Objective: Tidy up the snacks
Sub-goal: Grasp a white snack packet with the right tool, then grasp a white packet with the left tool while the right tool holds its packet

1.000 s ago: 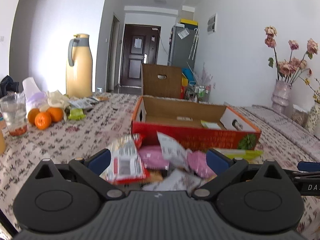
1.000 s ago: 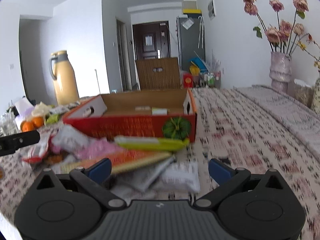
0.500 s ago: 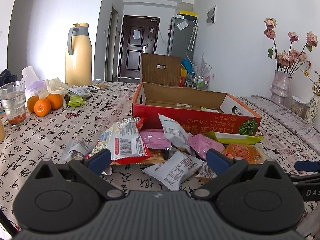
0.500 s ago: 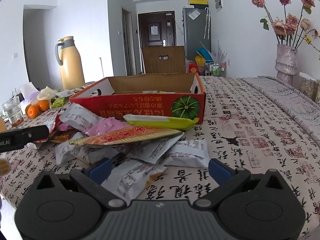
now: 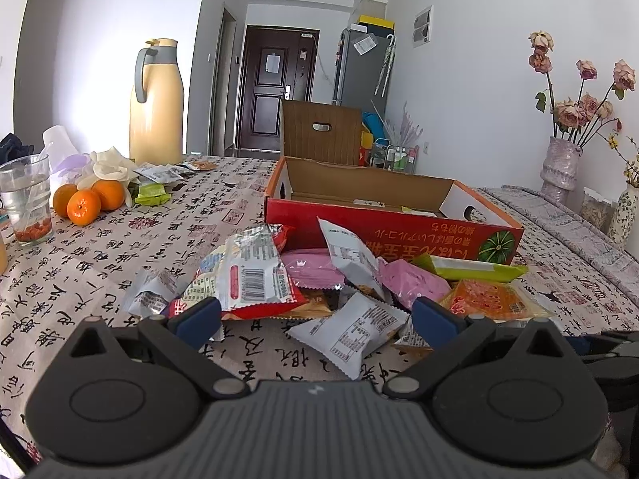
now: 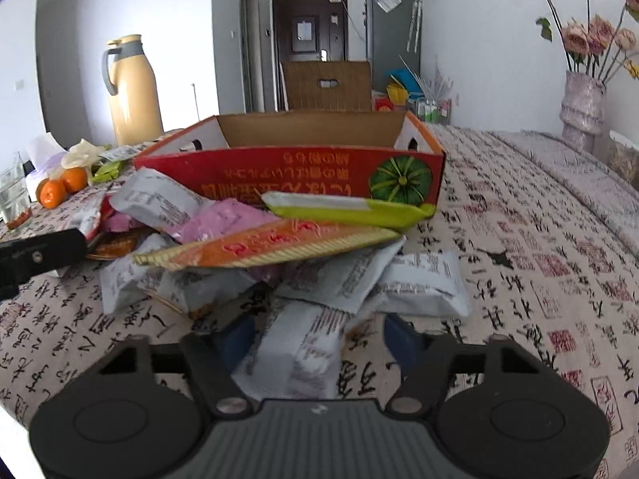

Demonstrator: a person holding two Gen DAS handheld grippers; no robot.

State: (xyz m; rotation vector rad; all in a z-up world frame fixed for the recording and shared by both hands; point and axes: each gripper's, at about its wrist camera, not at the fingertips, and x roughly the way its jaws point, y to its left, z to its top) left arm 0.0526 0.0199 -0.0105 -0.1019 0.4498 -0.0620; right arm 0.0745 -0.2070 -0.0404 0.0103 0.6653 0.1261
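A heap of snack packets lies in front of a red cardboard box [image 5: 383,231] [image 6: 287,171] on the patterned tablecloth. My left gripper [image 5: 315,317] is open just before the heap, with a white packet [image 5: 351,333] lying between its fingers and a red barcode packet [image 5: 247,279] beside its left finger. My right gripper [image 6: 319,339] is closing around another white packet [image 6: 295,349]; its left pad is at the packet's edge and the right pad still stands apart. An orange packet [image 6: 271,245] and a green-yellow one [image 6: 347,209] top the heap.
Oranges [image 5: 86,201], a glass [image 5: 26,199] and a yellow thermos jug [image 5: 157,103] stand at the left. A vase of flowers [image 5: 561,163] is at the far right. The left gripper's finger [image 6: 36,257] shows at the left edge of the right wrist view.
The right gripper has moved forward and down onto the heap, and its fingers have come in around a white packet. The left gripper's view has barely shifted over the last half second.
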